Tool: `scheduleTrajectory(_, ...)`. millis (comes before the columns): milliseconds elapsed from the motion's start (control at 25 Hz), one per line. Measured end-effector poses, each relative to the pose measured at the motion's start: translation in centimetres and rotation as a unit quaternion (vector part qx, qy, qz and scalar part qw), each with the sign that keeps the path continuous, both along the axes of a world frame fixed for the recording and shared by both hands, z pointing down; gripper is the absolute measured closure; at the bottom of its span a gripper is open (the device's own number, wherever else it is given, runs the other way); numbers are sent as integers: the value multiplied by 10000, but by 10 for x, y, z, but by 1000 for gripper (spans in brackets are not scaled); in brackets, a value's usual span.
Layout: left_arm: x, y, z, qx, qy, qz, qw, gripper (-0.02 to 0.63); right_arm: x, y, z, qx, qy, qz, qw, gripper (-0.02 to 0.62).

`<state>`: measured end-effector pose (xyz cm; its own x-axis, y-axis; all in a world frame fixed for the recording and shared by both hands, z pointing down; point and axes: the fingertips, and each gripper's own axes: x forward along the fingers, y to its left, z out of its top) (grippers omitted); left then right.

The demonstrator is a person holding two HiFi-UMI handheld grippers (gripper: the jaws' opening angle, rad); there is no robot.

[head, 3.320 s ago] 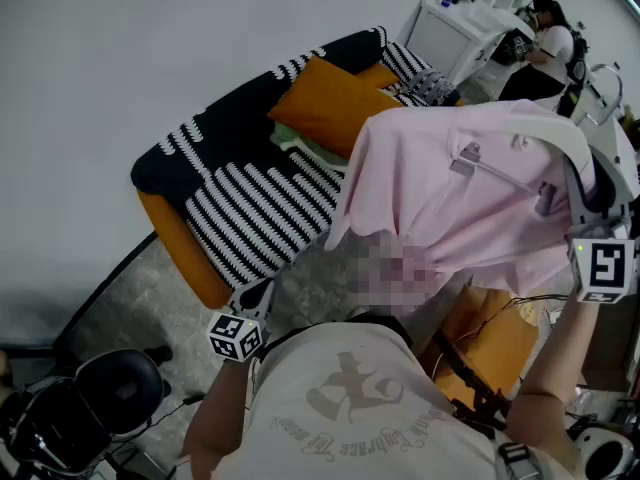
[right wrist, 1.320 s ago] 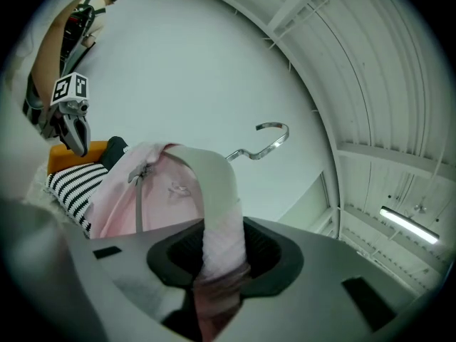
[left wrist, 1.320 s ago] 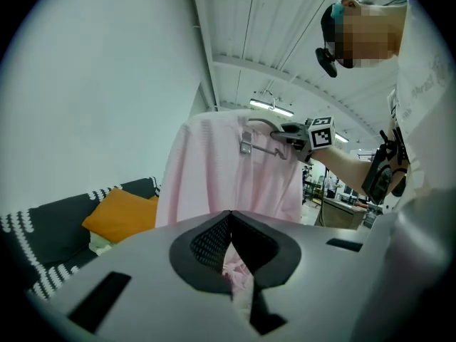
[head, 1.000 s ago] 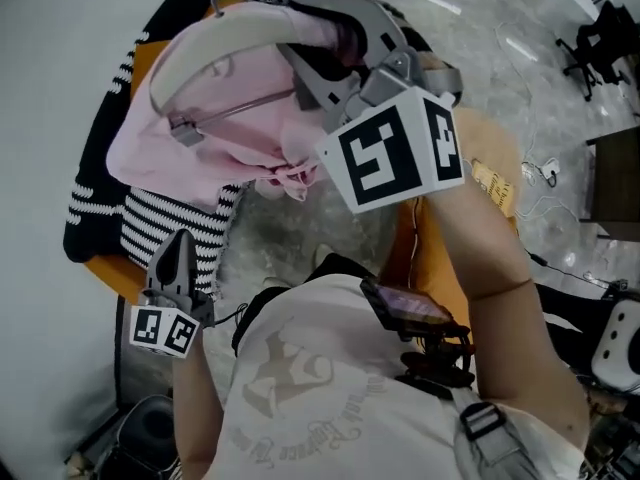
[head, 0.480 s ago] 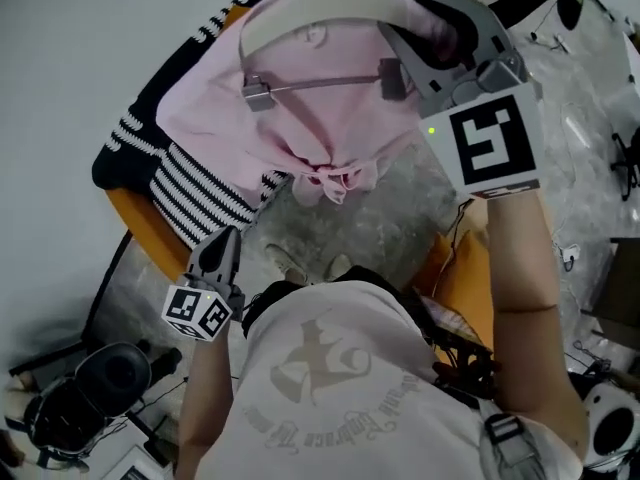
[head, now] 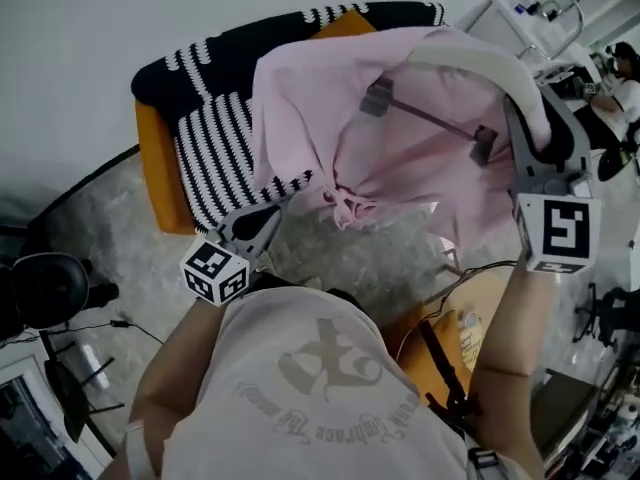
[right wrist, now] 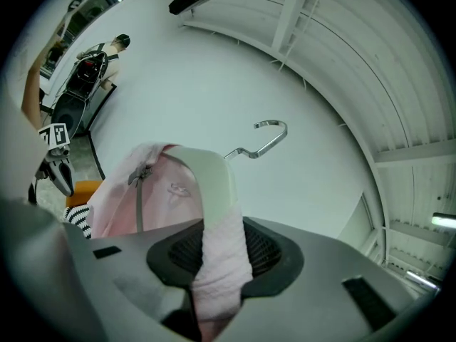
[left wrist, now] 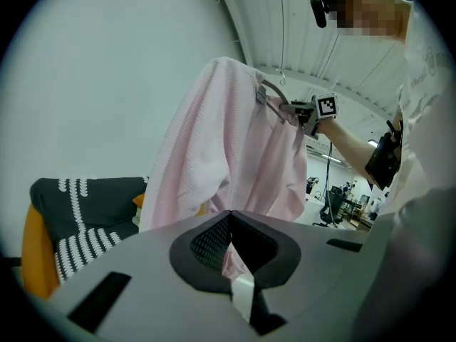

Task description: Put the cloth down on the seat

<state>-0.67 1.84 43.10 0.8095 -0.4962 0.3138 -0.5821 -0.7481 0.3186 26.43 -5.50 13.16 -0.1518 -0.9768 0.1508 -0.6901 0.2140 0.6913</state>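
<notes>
Upper centre of head view, pink cloth (head: 330, 118) hangs on hanger (head: 470, 63) above striped seat (head: 215, 158), not yet down. R gripper (head: 540, 133) at right is clamped on cloth-covered hanger shoulder so the cloth hangs spread. L gripper (head: 275, 213), lower left, has jaws together, empty, near hem, prob. to guide it.

The person is wearing a pale, short-sleeved T-shirt (head: 300, 418) with a grey printed emblem (head: 330, 360) and curved lettering beneath. A dark strap (head: 440, 366) is crossing its right side. The left hand-held gripper (head: 268, 218) and the right hand-held gripper (head: 532, 118) are showing grey shells, black ribbed pads and white cubes with black square markers.
</notes>
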Motion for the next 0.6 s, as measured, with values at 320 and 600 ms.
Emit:
scheduleTrajectory(320, -59, -36, 13, -82, 73, -380, 9992, 595, -68, -52, -19, 129, 240, -356, 9990, 460)
scheduleTrajectory(600, -107, -64, 25, -114, 240, -546, 9982, 595, -131, -91, -30, 197, 320, -554, 9978, 460)
